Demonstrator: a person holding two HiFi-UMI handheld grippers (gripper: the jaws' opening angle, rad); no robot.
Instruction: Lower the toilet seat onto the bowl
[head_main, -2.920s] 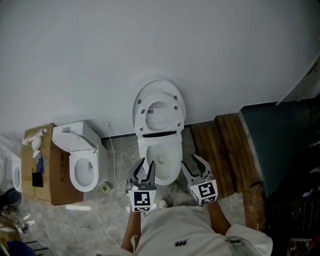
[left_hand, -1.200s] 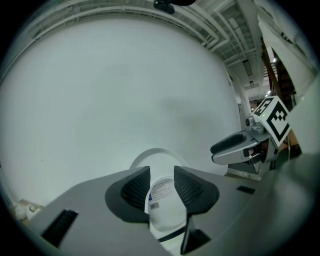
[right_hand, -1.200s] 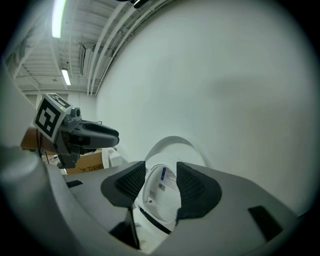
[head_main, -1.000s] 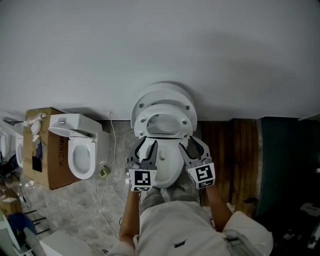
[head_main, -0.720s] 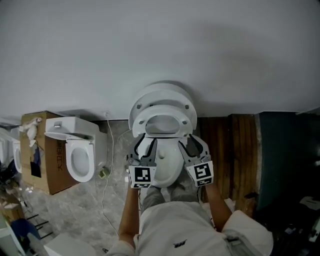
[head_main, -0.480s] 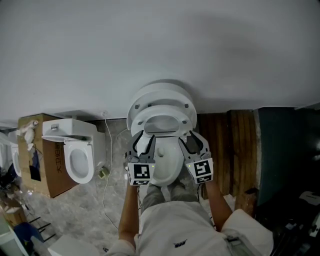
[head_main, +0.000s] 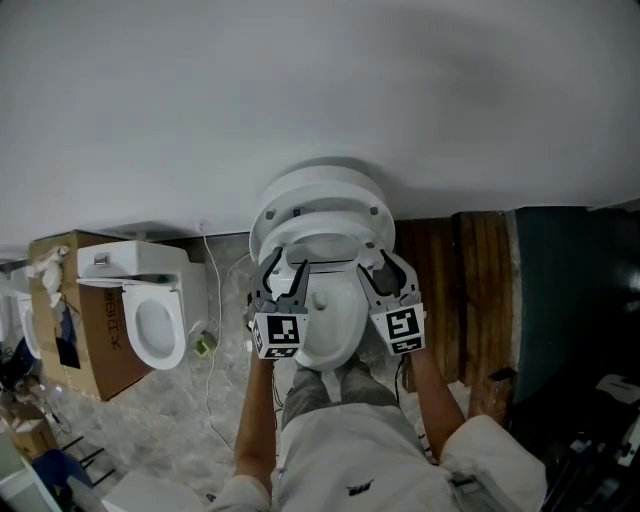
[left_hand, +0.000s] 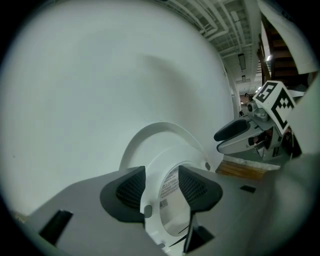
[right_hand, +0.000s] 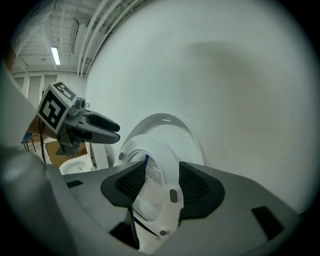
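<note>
The white toilet seat stands tilted forward, off the raised lid and above the bowl. My left gripper straddles the seat's left side. Its jaws have just been opening a little, but the rim still sits between the pads. My right gripper is shut on the seat's right side, where the rim fills the gap between its pads. Each gripper also shows in the other's view: the right gripper and the left gripper.
A second toilet and a cardboard box stand to the left, with a cable on the stone floor between. Wooden boards and a dark panel lie to the right. A white wall rises behind the lid.
At first the seat lay back against the lid with both grippers in front of the bowl. Both grippers now hold its sides, and it has tipped further forward over the last second.
</note>
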